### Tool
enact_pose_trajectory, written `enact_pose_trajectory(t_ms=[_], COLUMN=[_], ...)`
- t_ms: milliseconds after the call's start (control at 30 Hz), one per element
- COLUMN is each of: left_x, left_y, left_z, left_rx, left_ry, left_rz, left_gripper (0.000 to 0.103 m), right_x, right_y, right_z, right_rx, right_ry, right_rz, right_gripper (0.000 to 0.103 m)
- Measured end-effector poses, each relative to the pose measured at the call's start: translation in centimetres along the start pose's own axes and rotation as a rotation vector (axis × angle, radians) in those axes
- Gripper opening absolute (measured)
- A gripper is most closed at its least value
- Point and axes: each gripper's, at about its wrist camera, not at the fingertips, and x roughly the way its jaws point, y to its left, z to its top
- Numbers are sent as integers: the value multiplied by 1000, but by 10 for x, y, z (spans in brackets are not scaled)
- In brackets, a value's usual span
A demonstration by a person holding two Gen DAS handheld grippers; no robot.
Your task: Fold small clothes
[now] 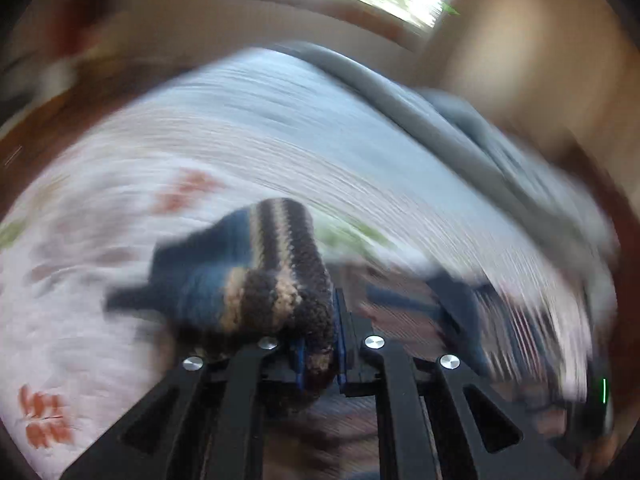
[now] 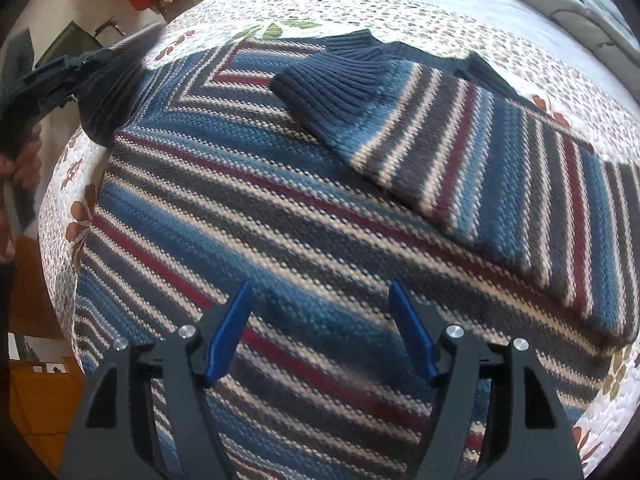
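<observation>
The striped sweater [image 2: 280, 216] lies spread flat on the floral quilt [image 2: 440, 12] of the bed, its stripes running diagonally across the right wrist view, and one sleeve [image 2: 420, 128] is already laid across the body, its ribbed navy cuff [image 2: 332, 88] pointing up and left toward the collar edge. The other sleeve [image 1: 256, 272] is pinched in the left gripper [image 1: 320, 356], whose blue pads are closed tight on the knit just behind the cuff end, so the cuff bulges forward of the fingers and droops to the left. In the right wrist view that same gripper [image 2: 60, 80] shows as a dark smear at the sweater's upper left corner, off the edge of the body. What the coming move probably turns on is this: the body lies to the right of and below the held sleeve, with the folded sleeve slanting across its far side, so the left hand is plainly the nearer one for carrying the cuff inward over the stripes. The right gripper [image 2: 320, 332] hovers over the lower middle of the body with its blue fingers [image 2: 226, 336] standing wide apart and nothing between them (whether their tips touch the knit I cannot tell). Much is hard to read: the left wrist view is heavily motion-blurred, the sweater body there is only a streak at lower right, the held sleeve's run back to the shoulder is hidden, and the hem is cut off behind the right gripper.
</observation>
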Motion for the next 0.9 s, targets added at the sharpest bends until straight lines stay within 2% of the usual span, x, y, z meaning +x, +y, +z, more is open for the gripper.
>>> enact_pose_trajectory(t_ms=[67,133,200,267,300,400,533,600,633,733,867,900], left_x=[12,14,6,-7,-11,-19,-11,-6,-4,-4,-3,-2], left_y=[-54,-98,-116,-124,-123,-95,-26,-3,8,25,27,25], left_z=[-18,-40,-50,-56,-55,-45,-26,-21,-20,-23,-25,-26], left_rx=[160,282,329,348,340,275,59,-9,-47,-120,-120,-122], left_ry=[107,196,219,212,205,183,153,139,136,135,135,135], left_rz=[-110,-230,-302,-346,-352,-283,-45,7,27,16,38,39], left_gripper=[15,24,42,52,54,54,52,52,52,52,52,52], right_x=[-1,-3,-7,-10,-11,-13,-16,-16,-16,-6,19,24], right_y=[-5,-11,-17,-19,-20,-19,-13,-8,-6,-8,-7,-7], right_z=[-3,-6,-10,-13,-13,-13,1,16,29,62,96,100], right_rx=[13,28,43,45,44,46,80,97,115,165,193,202], right_ry=[-1,0,-1,-3,-4,-4,-3,-8,-10,17,63,73], right_rz=[-1,3,11,8,6,3,75,108,133,183,167,176], right_gripper=[71,71,71,71,71,71,71,71,71,72,72,64])
